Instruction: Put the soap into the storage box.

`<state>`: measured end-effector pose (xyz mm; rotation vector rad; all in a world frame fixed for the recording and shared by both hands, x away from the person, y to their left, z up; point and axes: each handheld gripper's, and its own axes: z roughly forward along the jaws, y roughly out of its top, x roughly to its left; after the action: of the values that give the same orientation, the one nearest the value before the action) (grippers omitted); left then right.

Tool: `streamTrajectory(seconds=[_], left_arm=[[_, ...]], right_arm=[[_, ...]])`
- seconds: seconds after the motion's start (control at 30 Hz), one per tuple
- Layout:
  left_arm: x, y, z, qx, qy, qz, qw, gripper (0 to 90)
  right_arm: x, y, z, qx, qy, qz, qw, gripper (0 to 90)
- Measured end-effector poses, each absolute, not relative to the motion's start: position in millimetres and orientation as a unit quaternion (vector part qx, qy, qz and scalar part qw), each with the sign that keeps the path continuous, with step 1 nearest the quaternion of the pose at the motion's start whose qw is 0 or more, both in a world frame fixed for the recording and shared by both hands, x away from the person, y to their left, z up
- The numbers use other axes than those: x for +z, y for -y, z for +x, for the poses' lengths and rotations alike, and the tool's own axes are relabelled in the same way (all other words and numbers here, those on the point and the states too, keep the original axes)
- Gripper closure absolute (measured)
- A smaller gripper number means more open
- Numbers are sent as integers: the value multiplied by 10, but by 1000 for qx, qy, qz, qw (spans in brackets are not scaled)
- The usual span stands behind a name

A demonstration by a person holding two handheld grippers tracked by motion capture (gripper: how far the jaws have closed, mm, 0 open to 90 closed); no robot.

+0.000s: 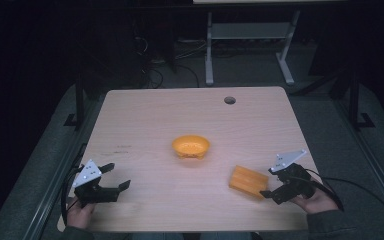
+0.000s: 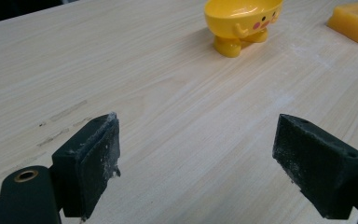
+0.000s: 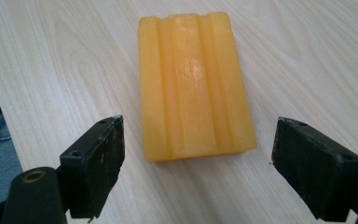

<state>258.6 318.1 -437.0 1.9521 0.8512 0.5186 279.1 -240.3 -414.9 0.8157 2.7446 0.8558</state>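
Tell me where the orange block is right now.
In the high view the orange block lies flat on the table's right front, just ahead of the open right tool, right of the yellow bowl.

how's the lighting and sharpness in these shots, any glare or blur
High view: dim, dark surroundings, slightly soft, table evenly lit. Right gripper view: bright, a soft sheen on the orange block, edges sharp. Left gripper view: near wood grain sharp, yellow bowl a little softer.

One small yellow plastic bowl on stubby feet point(image 1: 191, 146), one ridged rectangular orange block point(image 1: 248, 181), two black two-jaw handheld grippers, one light wooden table point(image 1: 145, 115) with one round cable hole point(image 1: 229, 100).
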Motion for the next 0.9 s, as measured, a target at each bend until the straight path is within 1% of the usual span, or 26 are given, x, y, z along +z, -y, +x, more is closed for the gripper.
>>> streamTrajectory(seconds=[0.47,0.9], left_arm=[[-4365,-3184,2586,210,-344,793,457,143],[-4368,-3173,2586,208,-345,793,458,143]], right_arm=[[-4157,2201,2933,272,-926,250,72,158],[-4259,2066,3033,259,-934,236,66,156]])
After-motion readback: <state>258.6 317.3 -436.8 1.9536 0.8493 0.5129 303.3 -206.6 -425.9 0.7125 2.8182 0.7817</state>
